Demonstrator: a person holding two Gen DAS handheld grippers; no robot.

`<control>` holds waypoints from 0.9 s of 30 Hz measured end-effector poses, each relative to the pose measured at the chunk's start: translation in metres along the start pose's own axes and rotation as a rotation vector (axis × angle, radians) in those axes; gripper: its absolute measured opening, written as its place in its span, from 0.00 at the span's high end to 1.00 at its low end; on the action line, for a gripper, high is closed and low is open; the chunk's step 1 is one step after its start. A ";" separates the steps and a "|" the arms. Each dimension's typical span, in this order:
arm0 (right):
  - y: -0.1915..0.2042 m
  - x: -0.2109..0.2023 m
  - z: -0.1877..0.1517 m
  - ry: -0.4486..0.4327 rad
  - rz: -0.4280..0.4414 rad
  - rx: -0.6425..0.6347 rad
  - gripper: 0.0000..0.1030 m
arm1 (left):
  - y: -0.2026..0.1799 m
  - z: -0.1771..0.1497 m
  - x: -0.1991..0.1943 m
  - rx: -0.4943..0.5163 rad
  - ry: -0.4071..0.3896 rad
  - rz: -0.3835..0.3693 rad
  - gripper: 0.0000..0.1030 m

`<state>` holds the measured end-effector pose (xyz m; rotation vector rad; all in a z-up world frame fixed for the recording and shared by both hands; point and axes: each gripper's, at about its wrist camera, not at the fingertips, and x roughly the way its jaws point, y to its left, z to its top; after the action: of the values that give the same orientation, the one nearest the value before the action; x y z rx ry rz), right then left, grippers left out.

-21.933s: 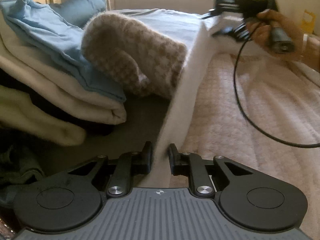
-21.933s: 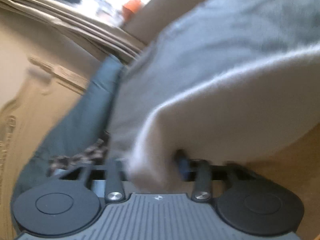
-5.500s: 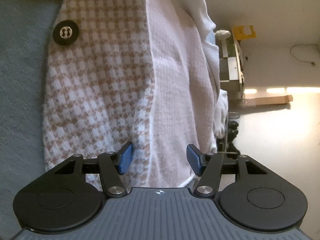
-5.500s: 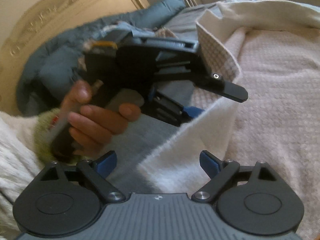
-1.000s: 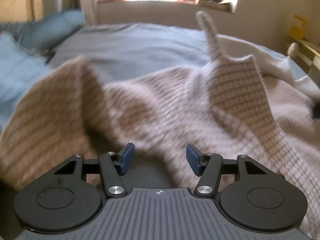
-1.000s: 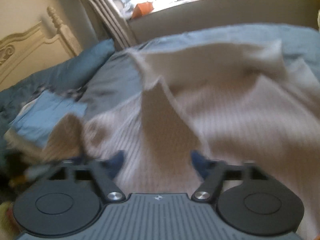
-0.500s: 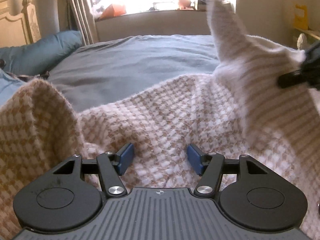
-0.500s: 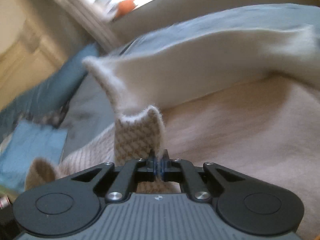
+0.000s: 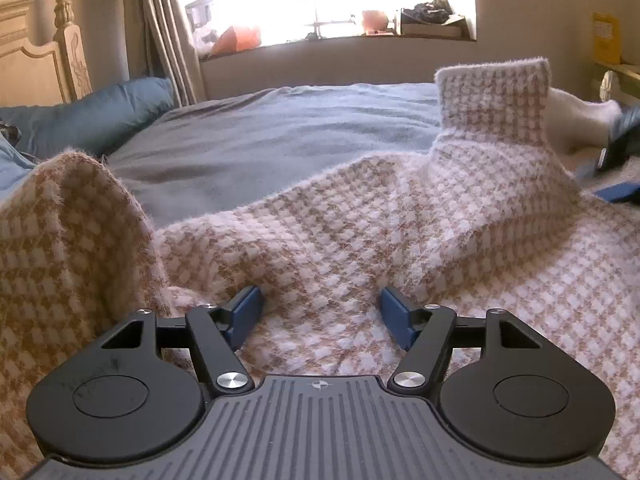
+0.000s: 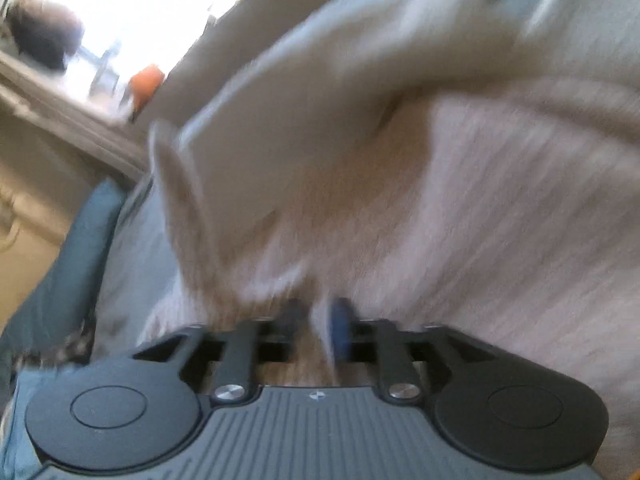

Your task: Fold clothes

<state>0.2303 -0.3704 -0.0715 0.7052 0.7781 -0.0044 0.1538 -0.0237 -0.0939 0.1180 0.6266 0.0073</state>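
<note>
A tan-and-white houndstooth knit garment (image 9: 360,232) lies spread over the grey bed (image 9: 260,136), with one fold bunched up at the left. My left gripper (image 9: 320,314) hovers just over it, jaws opening, blue pads wide apart and nothing clamped. A flap (image 9: 492,104) of the garment stands upright at the right. Beyond it my right gripper (image 9: 608,178) shows at the frame edge. In the blurred right wrist view the garment (image 10: 480,220) fills the frame. There the right gripper (image 10: 318,324) has its jaws opening a narrow way, with a strip of cloth still between them.
A blue pillow (image 9: 92,112) and a cream headboard (image 9: 40,64) stand at the far left. Light blue folded cloth (image 9: 10,164) shows at the left edge. A white cloth (image 9: 576,120) lies at the right. A cluttered window sill (image 9: 340,44) runs behind the bed.
The right gripper, clamped tight on a garment edge half a second ago, has rolled and its jaws have parted. The lifted flap has come lower and stands free. The left jaws stand slightly wider.
</note>
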 end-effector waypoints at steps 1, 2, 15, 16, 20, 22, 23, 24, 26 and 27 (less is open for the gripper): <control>0.001 -0.015 0.004 -0.078 -0.023 -0.017 0.40 | 0.000 -0.001 0.000 -0.002 -0.003 0.001 0.34; 0.005 -0.027 0.005 -0.129 -0.029 -0.043 0.40 | 0.000 -0.002 -0.001 -0.004 -0.006 0.002 0.34; 0.149 0.070 -0.036 0.059 -0.014 -0.684 0.54 | 0.006 -0.010 -0.003 -0.047 -0.052 -0.017 0.33; 0.151 0.091 -0.036 0.084 -0.057 -0.695 0.63 | 0.006 -0.011 -0.003 -0.049 -0.054 -0.018 0.33; 0.132 0.138 -0.013 0.102 -0.093 -0.629 0.65 | 0.004 -0.011 -0.003 -0.048 -0.061 -0.017 0.33; 0.133 0.142 -0.004 0.080 -0.087 -0.597 0.64 | 0.004 -0.012 -0.003 -0.049 -0.066 -0.016 0.33; 0.133 0.137 0.001 0.067 -0.083 -0.577 0.65 | 0.004 -0.013 -0.003 -0.050 -0.067 -0.016 0.33; 0.134 0.132 0.006 0.053 -0.080 -0.556 0.65 | 0.005 -0.013 -0.003 -0.053 -0.068 -0.018 0.33; 0.135 0.120 0.015 0.027 -0.072 -0.515 0.63 | 0.005 -0.013 -0.003 -0.055 -0.071 -0.017 0.33; 0.136 0.115 0.020 0.014 -0.069 -0.494 0.63 | 0.005 -0.014 -0.003 -0.055 -0.072 -0.016 0.33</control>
<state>0.3604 -0.2486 -0.0569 0.2102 0.7771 0.1267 0.1432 -0.0178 -0.1026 0.0598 0.5546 0.0047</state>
